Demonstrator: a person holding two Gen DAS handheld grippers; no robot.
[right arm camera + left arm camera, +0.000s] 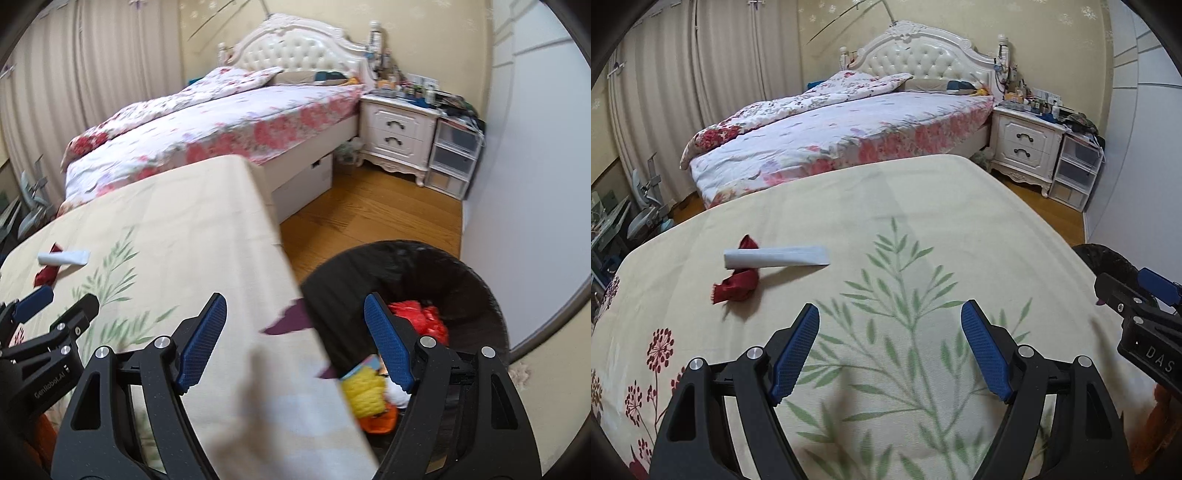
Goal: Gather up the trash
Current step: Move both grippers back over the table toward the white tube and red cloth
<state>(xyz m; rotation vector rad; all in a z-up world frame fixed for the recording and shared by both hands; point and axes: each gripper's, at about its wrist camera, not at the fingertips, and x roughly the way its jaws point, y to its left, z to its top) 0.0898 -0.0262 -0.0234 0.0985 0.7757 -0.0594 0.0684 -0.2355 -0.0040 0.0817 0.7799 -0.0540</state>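
Both claws, left [890, 347] and right [295, 343], are held wide and empty. Crumpled red wrapper [737, 286] and white paper roll [775, 256] lie touching on the cloth-covered surface [960, 206]; black wicker bin [487, 295] stands beside. Next pickup judged pending: a leftward reach is called for.

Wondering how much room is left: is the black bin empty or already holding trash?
Holding trash: the black bin contains red plastic and a yellow item. Its walls above stay bare.

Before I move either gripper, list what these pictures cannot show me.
- Red cloth: its middle is hidden under the white paper roll, left wrist view.
- Trash bin: its bottom and the trash there are hidden behind the right gripper, right wrist view.
- Nightstand: items on top are too small to identify.
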